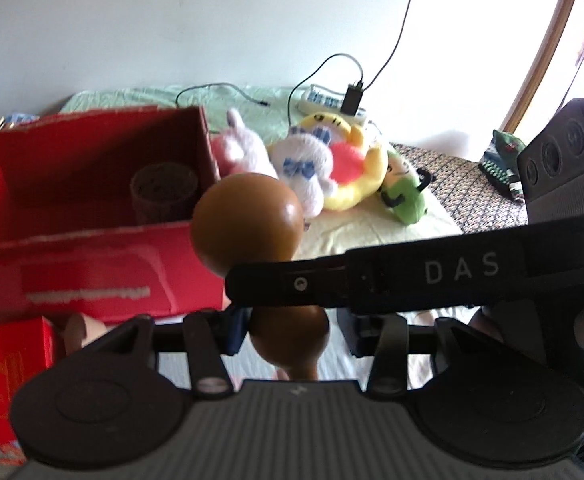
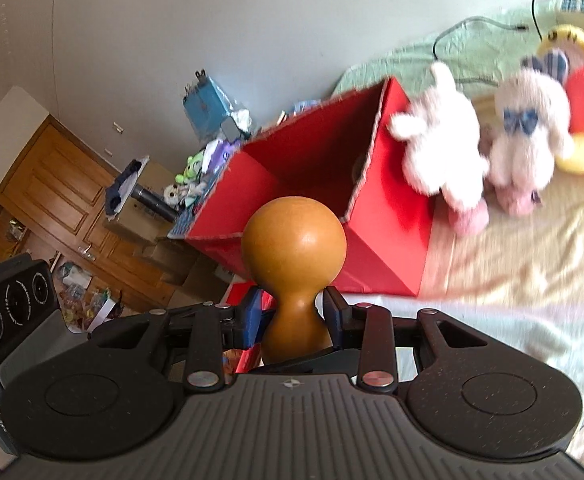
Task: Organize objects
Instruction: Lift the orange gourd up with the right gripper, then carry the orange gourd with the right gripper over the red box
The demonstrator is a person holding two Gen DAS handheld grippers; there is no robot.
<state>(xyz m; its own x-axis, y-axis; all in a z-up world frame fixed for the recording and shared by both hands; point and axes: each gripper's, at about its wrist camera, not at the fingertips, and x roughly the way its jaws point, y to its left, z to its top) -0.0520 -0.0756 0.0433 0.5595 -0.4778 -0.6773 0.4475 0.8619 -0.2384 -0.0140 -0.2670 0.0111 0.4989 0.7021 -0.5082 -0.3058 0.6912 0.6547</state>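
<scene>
Risk: smooth, glossy wooden gourd (image 2: 293, 248) slips or pivots in grasp; bulb top-heavy above contact point; may clip red box (image 2: 375, 236) wall on approach

Right gripper (image 2: 293, 312): blue fingers (image 2: 252, 312) closed on gourd's narrow waist, bulb beyond tips

Left gripper (image 1: 288, 330): gourd lies between fingers; contact not discernible

Gourd held above bed (image 2: 511, 272), near box's front

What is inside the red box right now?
In the left wrist view, the red box holds one dark woven cup-like basket at its back right corner. The front wall hides the near floor, and the brown gourd covers the right edge.
</scene>
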